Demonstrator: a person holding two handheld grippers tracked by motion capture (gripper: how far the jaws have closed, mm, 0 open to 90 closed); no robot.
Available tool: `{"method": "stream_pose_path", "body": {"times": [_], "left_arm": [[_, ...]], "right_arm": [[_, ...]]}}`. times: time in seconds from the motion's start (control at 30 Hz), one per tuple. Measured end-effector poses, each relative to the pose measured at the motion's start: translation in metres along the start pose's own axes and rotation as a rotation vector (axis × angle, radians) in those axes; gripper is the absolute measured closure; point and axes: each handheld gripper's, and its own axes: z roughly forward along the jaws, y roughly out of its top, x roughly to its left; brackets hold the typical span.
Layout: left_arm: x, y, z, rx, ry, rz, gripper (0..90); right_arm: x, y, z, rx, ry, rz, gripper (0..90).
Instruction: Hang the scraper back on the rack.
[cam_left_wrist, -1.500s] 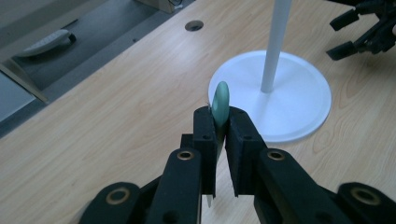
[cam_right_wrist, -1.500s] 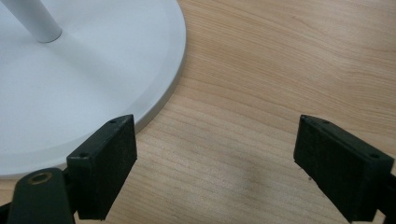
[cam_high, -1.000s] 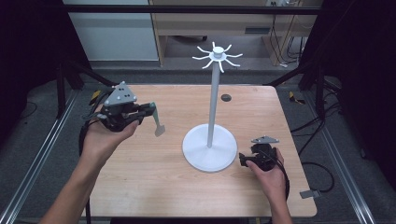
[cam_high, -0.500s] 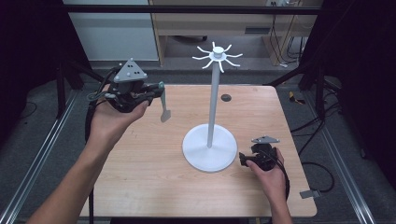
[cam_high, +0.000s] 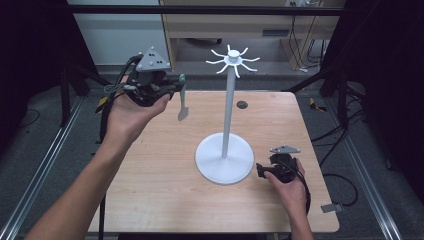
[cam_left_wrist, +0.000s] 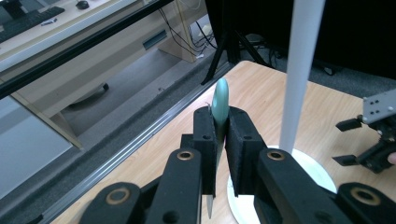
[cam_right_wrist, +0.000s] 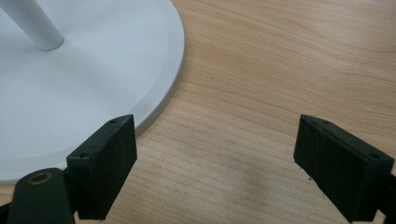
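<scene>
Left gripper (cam_high: 172, 89), raised above the far left corner of the light wooden surface (cam_high: 150, 190), has its fingers clamped on the pale green handle of a small grey metal spatula (cam_high: 182, 102), which hangs blade-down in the air; in the left gripper view the blade is mostly hidden behind the black fingers (cam_left_wrist: 205, 140) and cut off at the bottom edge. Right gripper (cam_high: 260, 170) rests low on the surface just beside the round base of the white metal hook stand (cam_high: 227, 120), fingers spread wide with nothing between them, its body partly covered by the hand (cam_high: 290, 187). The stand's top hooks are cut off in both gripper views.
</scene>
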Motion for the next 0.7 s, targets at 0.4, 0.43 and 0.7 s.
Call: {"method": "stream_pose_path", "body": {"times": [0.4,0.43,0.7], "left_arm": [[0.000,0.023,0.009,-0.020,0.029,-0.014,82.8],[-0.001,0.024,0.010,-0.026,0.034,-0.016,82.8],[0.001,0.037,0.020,-0.056,0.037,-0.021,82.9]], "right_arm": [[-0.001,0.000,-0.002,-0.013,-0.001,0.007,13.6],[-0.001,0.000,-0.002,-0.013,-0.001,0.007,13.6],[0.001,0.000,-0.002,-0.010,0.004,0.011,13.6]]}}
